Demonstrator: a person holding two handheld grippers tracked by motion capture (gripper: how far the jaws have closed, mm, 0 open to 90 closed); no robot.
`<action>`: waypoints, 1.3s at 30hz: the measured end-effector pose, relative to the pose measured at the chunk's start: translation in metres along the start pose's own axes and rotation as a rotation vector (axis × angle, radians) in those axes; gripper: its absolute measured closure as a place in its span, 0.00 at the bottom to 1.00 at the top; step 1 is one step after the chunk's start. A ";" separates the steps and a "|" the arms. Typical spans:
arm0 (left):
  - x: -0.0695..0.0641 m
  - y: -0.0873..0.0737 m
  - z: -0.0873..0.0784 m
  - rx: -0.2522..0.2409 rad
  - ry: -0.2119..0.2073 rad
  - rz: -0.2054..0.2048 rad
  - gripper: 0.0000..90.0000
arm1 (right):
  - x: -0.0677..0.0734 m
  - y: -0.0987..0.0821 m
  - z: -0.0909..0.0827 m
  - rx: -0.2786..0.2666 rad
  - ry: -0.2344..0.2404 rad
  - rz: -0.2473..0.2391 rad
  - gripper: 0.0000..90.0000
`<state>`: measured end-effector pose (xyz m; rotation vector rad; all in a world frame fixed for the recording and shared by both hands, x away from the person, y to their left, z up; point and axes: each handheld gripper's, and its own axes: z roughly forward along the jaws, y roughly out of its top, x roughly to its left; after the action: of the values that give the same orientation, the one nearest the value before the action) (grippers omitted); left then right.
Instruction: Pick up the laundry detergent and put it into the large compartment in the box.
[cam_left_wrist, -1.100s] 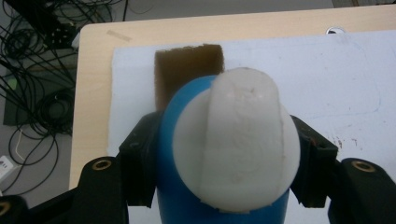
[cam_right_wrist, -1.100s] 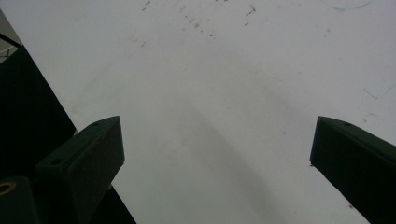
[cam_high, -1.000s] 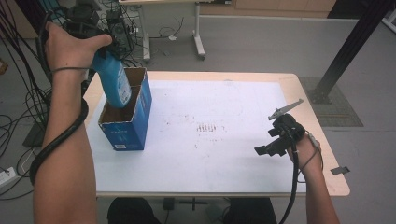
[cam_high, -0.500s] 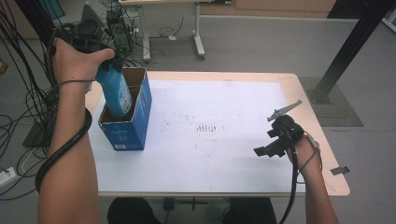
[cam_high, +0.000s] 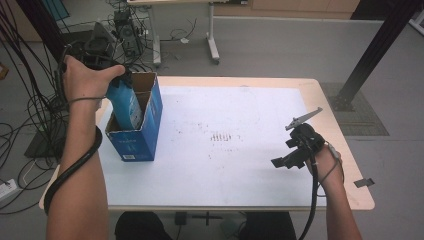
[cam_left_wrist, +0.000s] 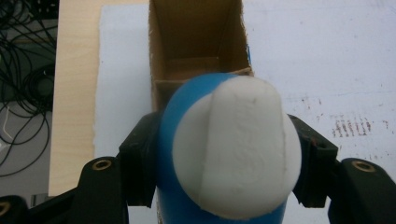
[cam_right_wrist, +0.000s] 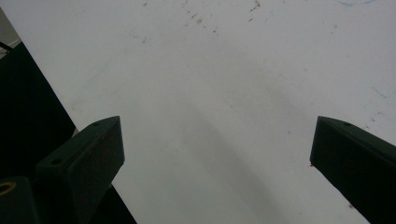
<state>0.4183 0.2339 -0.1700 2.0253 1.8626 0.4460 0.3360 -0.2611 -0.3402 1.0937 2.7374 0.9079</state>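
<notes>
High view first: my left hand-held gripper (cam_high: 107, 80) is clamped on a blue bottle (cam_high: 125, 105), whose lower part is already inside the open blue box (cam_high: 137, 137) directly beneath it. I judge the step in hand to be lowering the bottle into that box; next I need to go straight down, keeping the bottle off the cardboard walls, until it seats on the bottom, and only then let go. My right hand-held gripper (cam_high: 295, 147) rests idle on the desk (cam_high: 240, 165), well apart from the box, holding nothing.

Left gripper view: my jaws press on both sides of the bottle, its white cap (cam_left_wrist: 236, 149) facing me. Just past it the box (cam_left_wrist: 198, 56) stands open, brown inside, with a cardboard divider across it; the far compartment looks empty, and the near one I cannot see into.

Right gripper view: my right hand-held gripper (cam_right_wrist: 217, 154) has its jaws wide apart over bare white desk (cam_right_wrist: 210, 70).
</notes>
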 end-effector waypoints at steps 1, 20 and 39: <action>0.000 -0.002 0.003 0.001 0.004 0.000 0.42 | 0.000 0.000 0.000 0.001 -0.002 0.000 0.03; -0.002 -0.016 0.031 0.034 0.027 0.015 0.42 | 0.002 0.000 0.001 0.003 0.001 0.002 0.03; -0.001 -0.026 0.055 0.059 0.027 0.004 0.42 | 0.002 0.000 0.004 0.007 0.000 0.004 0.03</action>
<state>0.4207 0.2320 -0.2309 2.0709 1.9100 0.4259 0.3354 -0.2574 -0.3427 1.1001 2.7418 0.8995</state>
